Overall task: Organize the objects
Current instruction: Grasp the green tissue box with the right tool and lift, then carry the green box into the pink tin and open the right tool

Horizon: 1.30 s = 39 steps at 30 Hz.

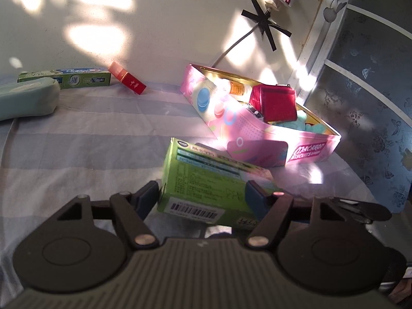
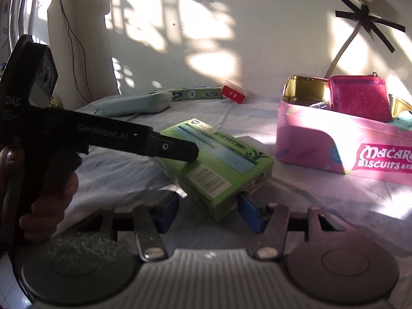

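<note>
we see left gripper (image 1: 203, 193) jaws clamped on green box (image 1: 206, 177) | right gripper (image 2: 208, 209) jaws part-open, straddling box corner, grip unclear

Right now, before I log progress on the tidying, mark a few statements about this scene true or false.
The pink tin stands open with a red wallet in it. True.
The green box lies inside the tin. False: it is outside, in front of the tin.
The toothpaste box lies by the wall beside a small red box. True.
The pale green pouch is in the tin. False: it lies on the bedsheet near the toothpaste box.
</note>
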Tool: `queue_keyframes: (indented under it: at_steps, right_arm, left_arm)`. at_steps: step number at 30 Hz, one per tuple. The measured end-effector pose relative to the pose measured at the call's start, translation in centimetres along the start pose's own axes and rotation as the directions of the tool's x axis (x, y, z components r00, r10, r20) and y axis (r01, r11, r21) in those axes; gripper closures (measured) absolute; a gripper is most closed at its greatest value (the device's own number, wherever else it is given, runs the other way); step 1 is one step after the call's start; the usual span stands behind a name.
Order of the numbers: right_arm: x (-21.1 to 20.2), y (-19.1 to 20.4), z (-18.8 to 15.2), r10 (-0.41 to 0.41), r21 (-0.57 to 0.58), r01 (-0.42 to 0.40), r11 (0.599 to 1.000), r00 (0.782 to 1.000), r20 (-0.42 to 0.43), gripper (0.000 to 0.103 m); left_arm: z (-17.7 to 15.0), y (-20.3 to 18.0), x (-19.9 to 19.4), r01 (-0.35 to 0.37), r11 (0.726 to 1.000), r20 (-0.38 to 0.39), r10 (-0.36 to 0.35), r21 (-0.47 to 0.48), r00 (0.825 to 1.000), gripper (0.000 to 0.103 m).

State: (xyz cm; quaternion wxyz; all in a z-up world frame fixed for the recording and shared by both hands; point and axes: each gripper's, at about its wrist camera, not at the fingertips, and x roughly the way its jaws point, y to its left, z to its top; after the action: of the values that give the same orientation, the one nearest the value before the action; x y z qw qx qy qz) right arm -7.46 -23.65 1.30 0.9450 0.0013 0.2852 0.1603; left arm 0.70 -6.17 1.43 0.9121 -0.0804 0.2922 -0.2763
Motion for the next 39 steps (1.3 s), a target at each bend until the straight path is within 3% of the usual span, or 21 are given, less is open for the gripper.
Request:
queue_keyframes:
  at_steps: [4, 8, 10, 12, 16, 20, 24, 27, 30, 32, 35, 39]
  right_arm:
    - [-3.2, -2.0, 1.5, -0.04, 0.012, 0.039, 0.999, 0.99, 0.137, 0.056]
    - [-5.5, -4.7, 3.5, -0.106, 0.027, 0.102, 0.994, 0.966, 0.238, 0.056]
    - [-5.8, -6.4, 4.3, -0.135, 0.047, 0.128, 0.991, 0.958, 0.251, 0.057]
    - [-5.9, -8.5, 5.0, -0.117, 0.073, 0.101, 0.992, 0.96, 0.254, 0.059]
    - [-4.7, -10.3, 5.6, -0.169, 0.057, 0.16, 0.986, 0.954, 0.248, 0.059]
    - [-5.0, -11.3, 4.9, -0.114, 0.057, 0.103, 0.993, 0.96, 0.257, 0.058]
    - [-5.3, -12.0, 2.4, -0.069, 0.079, 0.053, 0.995, 0.974, 0.214, 0.056]
    - [-4.2, -12.4, 0.6, -0.029, 0.101, 0.015, 0.995, 0.99, 0.136, 0.042]
    - [-2.3, -12.2, 0.0, -0.007, 0.086, 0.003, 0.996, 0.999, 0.052, 0.03]
    - [-1.0, -12.3, -0.3, 0.052, 0.101, -0.051, 0.994, 0.999, -0.003, 0.023]
    - [0.3, -11.8, -0.4, 0.117, 0.116, -0.112, 0.987, 0.992, -0.037, 0.025]
    - [-0.6, -9.8, -0.2, 0.07, 0.048, -0.07, 0.996, 0.997, -0.011, 0.027]
  left_arm:
    - [2.6, -3.2, -1.4, 0.047, 0.997, 0.099, -0.052, 0.055, 0.994, 0.028]
    - [5.3, -6.9, 0.2, 0.074, 0.99, 0.118, -0.088, 0.123, 0.989, 0.028]
    - [6.1, -8.2, 1.9, 0.097, 0.985, 0.091, -0.111, 0.143, 0.99, 0.029]
    - [6.7, -9.8, 3.9, 0.148, 0.976, 0.056, -0.159, 0.16, 0.986, 0.031]
    - [7.2, -12.6, 7.1, 0.116, 0.967, 0.029, -0.125, 0.225, 0.992, 0.033]
    - [7.1, -11.7, 6.2, 0.13, 0.974, 0.023, -0.136, 0.184, 0.99, 0.031]
    - [5.5, -8.5, 3.9, 0.031, 0.988, -0.002, -0.032, 0.149, 1.0, 0.03]
    - [3.8, -5.1, 3.6, -0.001, 1.0, -0.092, 0.002, 0.014, 0.996, 0.025]
    - [2.1, -3.4, 5.1, 0.0, 0.996, -0.191, -0.017, -0.089, 0.981, 0.025]
    - [1.3, -3.2, 6.4, 0.017, 0.992, -0.233, -0.045, -0.123, 0.971, 0.027]
    - [0.7, -4.5, 7.2, 0.036, 0.996, -0.212, -0.051, -0.076, 0.976, 0.035]
    - [1.1, -5.6, 5.1, 0.021, 0.998, -0.174, -0.03, -0.055, 0.984, 0.035]
